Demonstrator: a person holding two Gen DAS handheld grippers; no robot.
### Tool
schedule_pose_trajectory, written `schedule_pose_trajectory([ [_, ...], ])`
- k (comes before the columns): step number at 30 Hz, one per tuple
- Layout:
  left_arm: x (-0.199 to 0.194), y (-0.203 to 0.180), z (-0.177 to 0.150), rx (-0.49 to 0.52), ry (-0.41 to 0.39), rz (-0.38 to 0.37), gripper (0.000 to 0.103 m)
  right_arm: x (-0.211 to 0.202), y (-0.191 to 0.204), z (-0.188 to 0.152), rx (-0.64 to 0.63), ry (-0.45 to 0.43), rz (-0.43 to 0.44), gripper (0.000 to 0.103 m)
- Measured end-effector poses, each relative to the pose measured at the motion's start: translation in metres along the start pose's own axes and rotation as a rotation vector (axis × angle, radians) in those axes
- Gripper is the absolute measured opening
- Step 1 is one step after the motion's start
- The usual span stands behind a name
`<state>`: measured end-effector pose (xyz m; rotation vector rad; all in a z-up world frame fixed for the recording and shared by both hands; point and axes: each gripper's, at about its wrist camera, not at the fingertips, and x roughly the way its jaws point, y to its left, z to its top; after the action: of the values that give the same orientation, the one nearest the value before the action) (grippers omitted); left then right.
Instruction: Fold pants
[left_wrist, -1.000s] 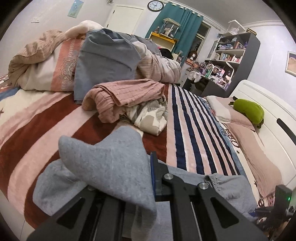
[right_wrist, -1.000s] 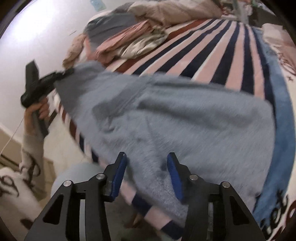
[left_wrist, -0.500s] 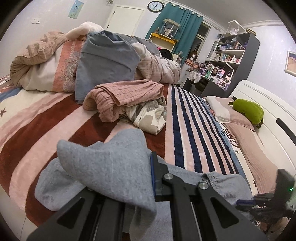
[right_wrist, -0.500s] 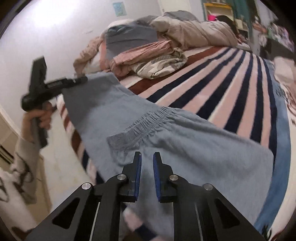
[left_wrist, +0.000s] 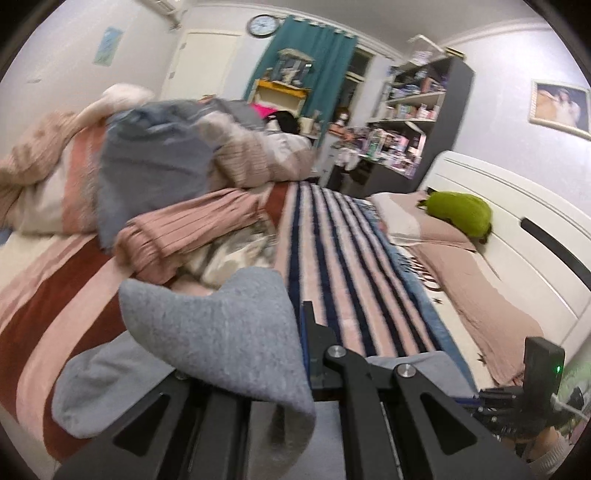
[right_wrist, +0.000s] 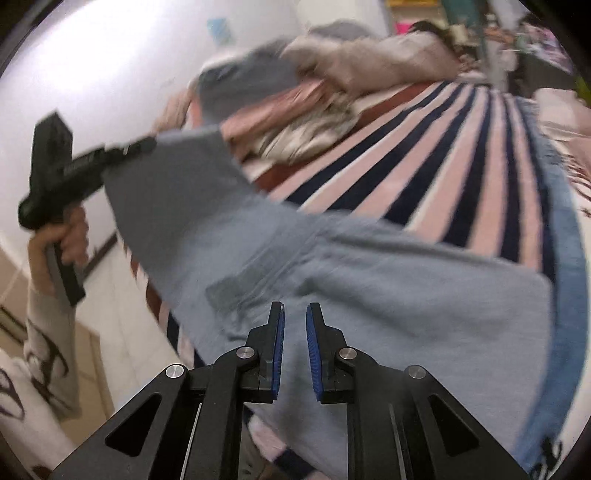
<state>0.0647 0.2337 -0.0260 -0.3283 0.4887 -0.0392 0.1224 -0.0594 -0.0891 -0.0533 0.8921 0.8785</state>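
The striped blanket (right_wrist: 424, 177) was spread ahead of both tools, and the grey pants (right_wrist: 369, 295) were stretched over it, directly under and in front of the right gripper (right_wrist: 294, 314). One corner of the cloth was clamped in the left gripper (right_wrist: 149, 144) and held raised. The right jaws had just been closing and stood nearly together above the waistband. Whether cloth was pinched there could not be told. The first fold seemed to be in preparation. Next, a firm second grip is probably needed, then both corners carried across.
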Motion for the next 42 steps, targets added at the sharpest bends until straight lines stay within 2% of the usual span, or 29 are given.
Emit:
schedule_pose_trajectory([
  [3,0.003,-0.034,0.006,0.068,0.000,-0.014,0.003,-0.031,-0.014,-0.004,0.029,-0.069,-0.020,0.009],
  [6,0.002,-0.036,0.005,0.067,-0.002,0.043,0.003,-0.050,-0.026,-0.012,0.058,-0.106,-0.030,0.015],
  [7,0.002,-0.030,0.005,0.063,-0.001,0.076,0.003,-0.055,-0.030,-0.017,0.065,-0.108,-0.034,0.016],
  [10,0.002,0.004,0.000,0.106,-0.010,0.265,0.003,-0.064,-0.035,-0.029,0.070,-0.092,-0.049,0.016],
  [12,0.001,0.035,-0.006,0.120,-0.018,0.338,0.003,-0.067,-0.042,-0.036,0.080,-0.079,-0.060,0.016],
  [13,0.001,0.051,-0.010,0.130,-0.017,0.373,0.008,-0.068,-0.044,-0.038,0.087,-0.074,-0.064,0.016],
  [16,0.005,0.103,-0.026,0.093,0.045,0.491,0.038,-0.065,-0.050,-0.036,0.120,-0.066,-0.070,0.016],
  [18,0.003,0.138,-0.041,0.022,0.074,0.514,0.041,-0.061,-0.051,-0.034,0.139,-0.059,-0.072,0.016],
  [20,-0.003,0.169,-0.055,-0.022,0.098,0.581,0.051,-0.057,-0.048,-0.032,0.141,-0.049,-0.077,0.016],
  [22,-0.009,0.184,-0.065,-0.054,0.099,0.618,0.056,-0.052,-0.044,-0.031,0.141,-0.033,-0.082,0.016],
  [25,-0.025,0.206,-0.082,-0.173,0.126,0.551,0.057,-0.044,-0.035,-0.027,0.134,-0.012,-0.093,0.016],
  [28,-0.043,0.202,-0.089,-0.245,0.119,0.457,0.062,-0.042,-0.029,-0.023,0.129,-0.009,-0.100,0.016],
  [29,-0.050,0.198,-0.092,-0.284,0.112,0.408,0.066,-0.042,-0.027,-0.021,0.127,-0.011,-0.101,0.016],
  [32,-0.059,0.187,-0.104,-0.415,0.123,0.220,0.069,-0.042,-0.021,-0.017,0.118,-0.018,-0.107,0.016],
  [35,-0.044,0.177,-0.117,-0.471,0.162,0.105,0.069,-0.041,-0.018,-0.016,0.113,-0.021,-0.100,0.016],
  [38,-0.020,0.176,-0.121,-0.500,0.172,0.067,0.069,-0.040,-0.016,-0.015,0.114,-0.023,-0.094,0.016],
  [42,-0.010,0.179,-0.115,-0.527,0.096,0.077,0.068,-0.041,-0.016,-0.012,0.118,-0.031,-0.093,0.016],
])
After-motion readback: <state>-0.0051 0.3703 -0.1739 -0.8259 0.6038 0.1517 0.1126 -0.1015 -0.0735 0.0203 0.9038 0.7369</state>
